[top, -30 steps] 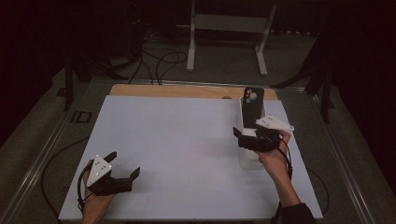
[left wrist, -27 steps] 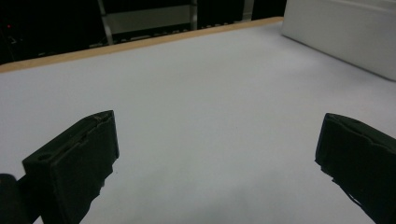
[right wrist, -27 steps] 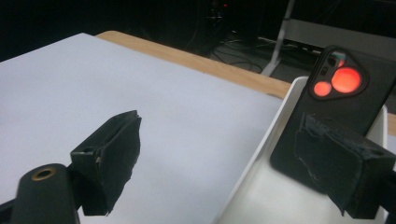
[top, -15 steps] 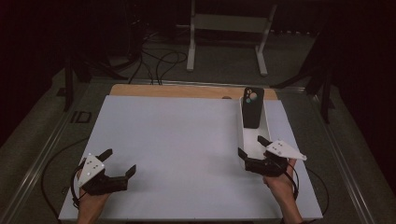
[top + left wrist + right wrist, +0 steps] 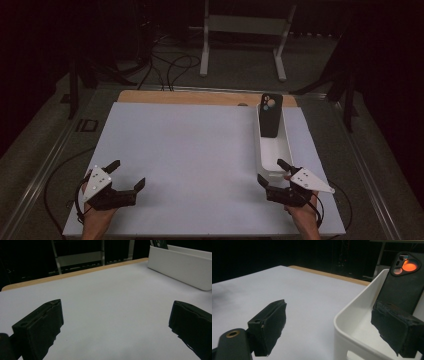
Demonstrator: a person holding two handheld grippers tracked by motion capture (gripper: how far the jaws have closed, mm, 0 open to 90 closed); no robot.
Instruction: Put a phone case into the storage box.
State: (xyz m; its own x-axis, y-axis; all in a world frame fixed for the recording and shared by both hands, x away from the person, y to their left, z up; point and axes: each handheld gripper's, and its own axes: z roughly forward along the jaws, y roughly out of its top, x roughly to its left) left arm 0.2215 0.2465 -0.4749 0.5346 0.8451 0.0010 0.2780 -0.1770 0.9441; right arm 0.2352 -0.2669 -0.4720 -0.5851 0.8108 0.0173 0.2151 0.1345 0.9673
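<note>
Pulled back from the phone case [image 5: 271,115], the right gripper [image 5: 274,175] hovers wide open and empty astride the tray [image 5: 285,150] rim, and could tip it

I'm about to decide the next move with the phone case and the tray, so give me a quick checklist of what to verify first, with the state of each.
1. Phone case inside the white tray, leaning against its far end: ok.
2. Right gripper open and holding nothing: ok.
3. Left gripper open and holding nothing, over the near left of the white mat: ok.
4. Right gripper apart from the case, near the tray's near end: ok.
5. Right gripper's fingers clear of the tray rim: cannot tell, one sits very close over it.
6. Case steady in its lean: cannot tell.
</note>
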